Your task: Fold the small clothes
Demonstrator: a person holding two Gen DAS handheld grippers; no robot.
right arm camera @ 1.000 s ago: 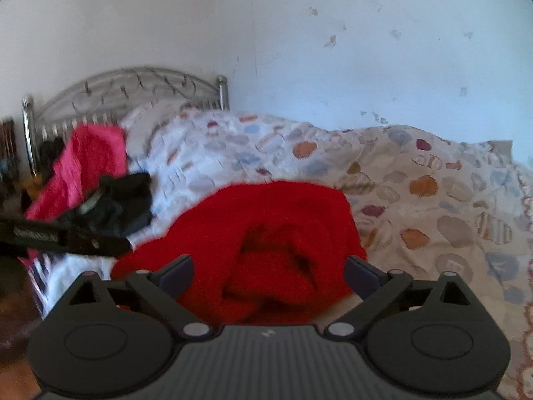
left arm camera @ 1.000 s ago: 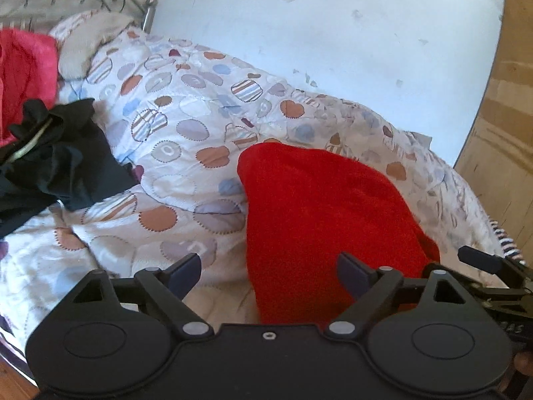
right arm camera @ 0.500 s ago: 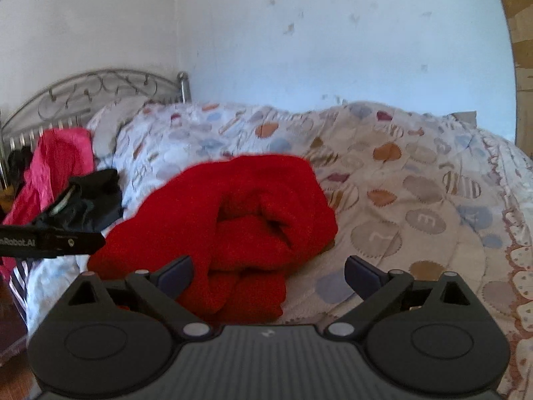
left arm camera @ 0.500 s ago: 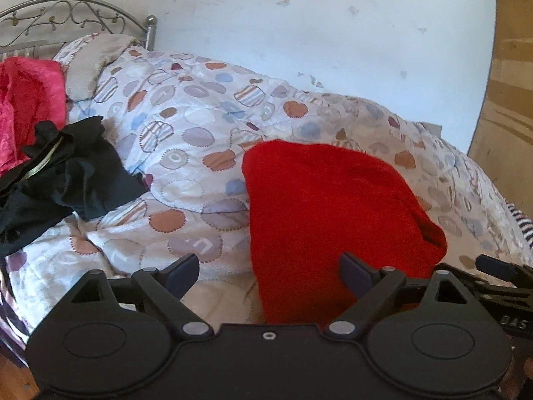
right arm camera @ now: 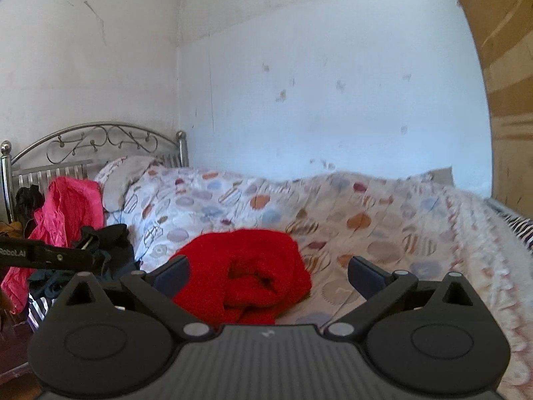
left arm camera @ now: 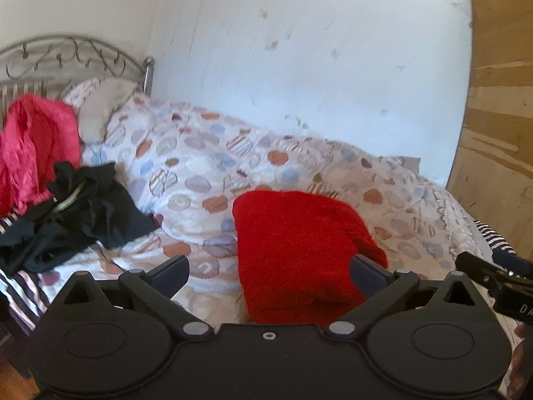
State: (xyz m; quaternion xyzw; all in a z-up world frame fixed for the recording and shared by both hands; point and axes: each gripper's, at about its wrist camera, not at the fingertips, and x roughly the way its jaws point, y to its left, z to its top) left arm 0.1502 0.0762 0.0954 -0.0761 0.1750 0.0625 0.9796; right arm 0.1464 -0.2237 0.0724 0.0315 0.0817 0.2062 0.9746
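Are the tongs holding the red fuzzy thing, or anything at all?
Nothing is held. Both the left tongs and the right tongs stand open, and the red garment lies by itself on the bedspread.

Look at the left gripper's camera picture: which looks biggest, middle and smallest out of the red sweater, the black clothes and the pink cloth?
Biggest to smallest, as they look there:
1. Red sweater, though it lies nearest the camera, which flatters it.
2. Black clothes.
3. Pink cloth, partly cut off at the picture's edge, so its true size is unsure.

Both wrist cams are facing across the bed (left arm camera: 206,153) toward the wall, near, sharing the red garment (left arm camera: 293,253) (right arm camera: 243,276) and headboard (right arm camera: 100,140).
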